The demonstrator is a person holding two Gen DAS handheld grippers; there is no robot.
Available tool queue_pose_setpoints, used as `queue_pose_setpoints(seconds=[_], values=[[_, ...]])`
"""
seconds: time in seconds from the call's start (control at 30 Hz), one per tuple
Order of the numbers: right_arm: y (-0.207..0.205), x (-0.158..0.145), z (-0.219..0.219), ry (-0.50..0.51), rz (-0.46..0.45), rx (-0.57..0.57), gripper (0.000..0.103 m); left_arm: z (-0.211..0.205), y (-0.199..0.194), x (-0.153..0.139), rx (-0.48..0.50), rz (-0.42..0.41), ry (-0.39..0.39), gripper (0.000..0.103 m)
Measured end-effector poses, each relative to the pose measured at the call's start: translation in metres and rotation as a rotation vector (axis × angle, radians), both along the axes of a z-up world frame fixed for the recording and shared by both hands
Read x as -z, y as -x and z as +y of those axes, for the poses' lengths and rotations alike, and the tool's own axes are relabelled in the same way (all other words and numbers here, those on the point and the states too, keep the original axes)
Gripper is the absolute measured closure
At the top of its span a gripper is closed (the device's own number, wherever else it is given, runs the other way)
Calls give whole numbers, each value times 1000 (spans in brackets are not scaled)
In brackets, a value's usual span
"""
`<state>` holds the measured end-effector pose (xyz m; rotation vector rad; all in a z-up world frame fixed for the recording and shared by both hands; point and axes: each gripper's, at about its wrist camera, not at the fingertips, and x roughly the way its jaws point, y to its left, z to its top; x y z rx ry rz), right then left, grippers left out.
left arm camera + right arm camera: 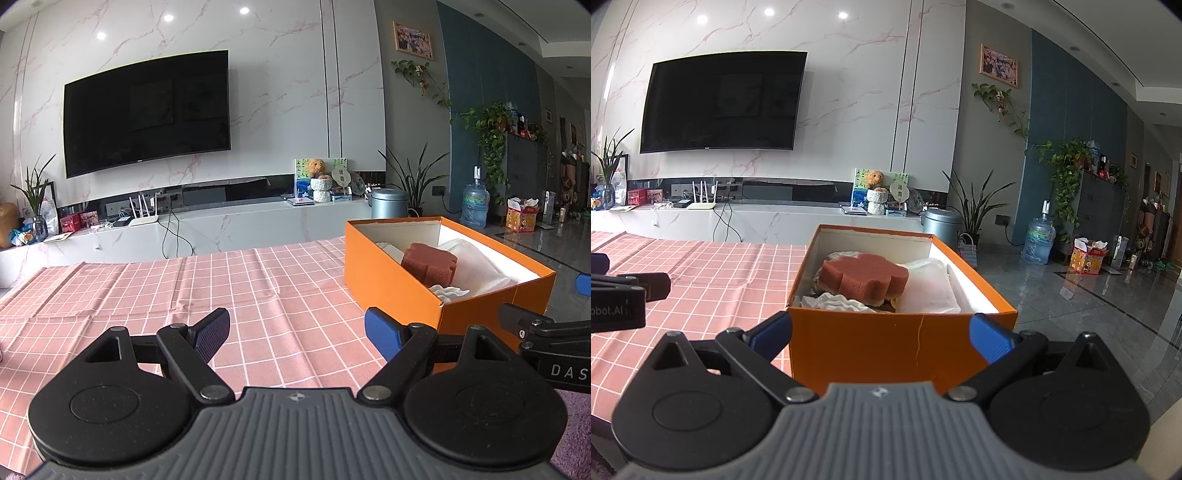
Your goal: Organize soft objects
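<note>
From my remote seat the biggest thing is the pink checked tablecloth (155,295), bare from 9 to 12 o'clock in the left view, so I judge nothing soft is left out to collect. At 2 o'clock there stands the open orange cardboard shoebox (399,291), dead ahead at 12 o'clock in the right view, already holding the reddish-brown flower-shaped sponge (864,277) on top of white crumpled soft packing (931,291) (what lies underneath I cannot make out). To finish well I would keep both tools low and steady, clear of the box walls, and not nudge the box toward the table edge at 3 o'clock. The right gripper (882,332) is spread wide with nothing held, its blue pads flanking the near box wall; whether they touch it I cannot tell. The left gripper (295,332) is likewise spread, empty, over cloth.
</note>
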<state>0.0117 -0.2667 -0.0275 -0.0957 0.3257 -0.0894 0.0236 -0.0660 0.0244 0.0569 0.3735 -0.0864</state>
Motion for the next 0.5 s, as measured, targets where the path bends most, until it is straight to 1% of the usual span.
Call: queue_pose_setpoints(seconds=[0.23, 0.5], values=[[0, 1, -1, -2, 5, -1, 3, 1, -1, 0, 5, 23, 17, 6], [-1, 1, -2, -3, 8, -2, 3, 1, -1, 1, 0, 24, 12, 6]])
